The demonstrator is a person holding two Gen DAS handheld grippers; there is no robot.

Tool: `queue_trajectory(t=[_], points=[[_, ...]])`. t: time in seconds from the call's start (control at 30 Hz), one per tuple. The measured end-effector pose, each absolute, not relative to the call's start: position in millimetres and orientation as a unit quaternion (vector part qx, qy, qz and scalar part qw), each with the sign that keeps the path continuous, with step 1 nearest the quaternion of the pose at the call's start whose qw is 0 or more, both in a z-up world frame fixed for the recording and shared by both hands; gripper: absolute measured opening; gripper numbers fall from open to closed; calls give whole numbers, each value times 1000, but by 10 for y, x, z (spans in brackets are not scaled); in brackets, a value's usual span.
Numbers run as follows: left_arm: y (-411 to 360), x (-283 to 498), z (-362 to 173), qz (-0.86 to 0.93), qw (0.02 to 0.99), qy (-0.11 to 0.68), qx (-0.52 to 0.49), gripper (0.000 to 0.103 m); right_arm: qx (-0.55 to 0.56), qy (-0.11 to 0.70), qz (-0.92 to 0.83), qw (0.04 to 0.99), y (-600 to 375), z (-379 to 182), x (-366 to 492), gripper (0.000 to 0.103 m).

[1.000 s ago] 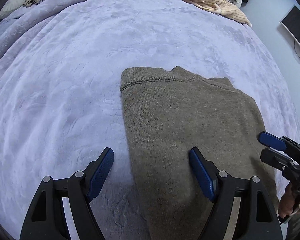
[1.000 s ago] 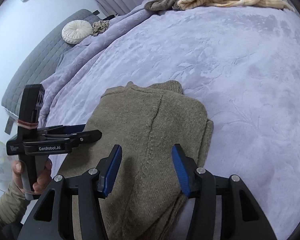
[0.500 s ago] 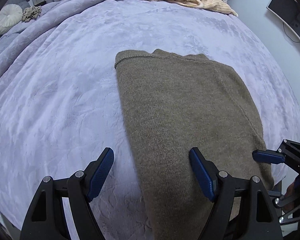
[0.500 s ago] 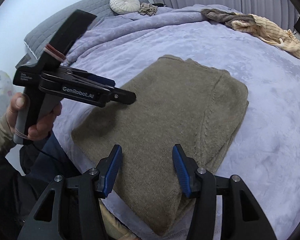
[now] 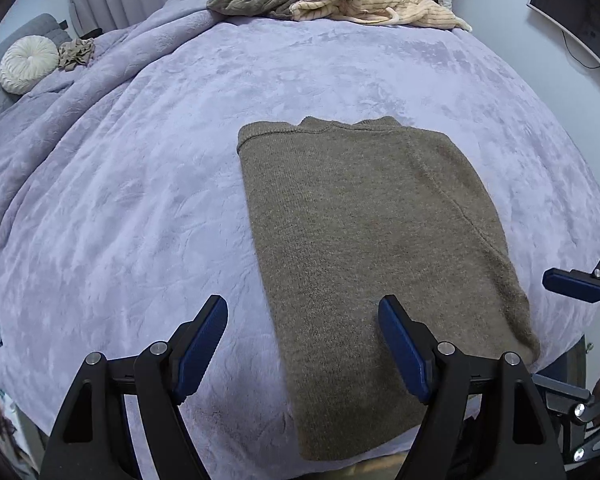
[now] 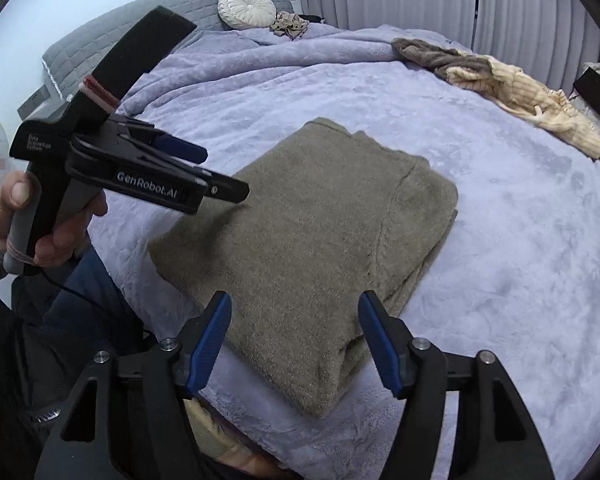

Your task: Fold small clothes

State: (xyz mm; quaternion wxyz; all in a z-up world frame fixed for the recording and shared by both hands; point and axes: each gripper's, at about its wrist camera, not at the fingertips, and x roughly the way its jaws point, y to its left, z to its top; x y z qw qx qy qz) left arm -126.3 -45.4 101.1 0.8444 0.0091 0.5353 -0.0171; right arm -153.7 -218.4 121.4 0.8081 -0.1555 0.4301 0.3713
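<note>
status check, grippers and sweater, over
Left gripper open, empty. Right gripper just opened wider, empty. Olive sweater folded flat on blanket. Nothing blocking.

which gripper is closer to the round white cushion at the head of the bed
Left. The left gripper is on the sweater's cushion side; the right gripper is on the sweater's far side.
</note>
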Motion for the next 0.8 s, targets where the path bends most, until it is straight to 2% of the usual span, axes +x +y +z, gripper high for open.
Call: queue_trajectory(t=[0.13,0.17,0.2,0.23,0.4,0.5,0.8], points=[[-511,-1303,1059,-3,845,535,24,80,-160,429,355,815,-2093,1300,-1470,73],[-532,-1314,1052,-3,843,538,25,85,-161,433,348,816,-2070,1298,-1443,73],[-560,-1328,1049,-2,843,537,28,98,-157,437,345,816,-2050,1305,-1418,73],[-576,-1356,1053,-1,846,532,29,102,-154,439,343,816,-2035,1307,-1392,73],[-533,-1375,1035,32,841,540,11,102,-151,455,318,818,-1994,1311,-1308,73],[-564,-1446,1035,57,848,524,58,102,-153,462,304,819,-1993,1304,-1291,73],[-689,-1478,953,11,835,548,54,102,-184,471,269,820,-1940,1246,-1255,73]])
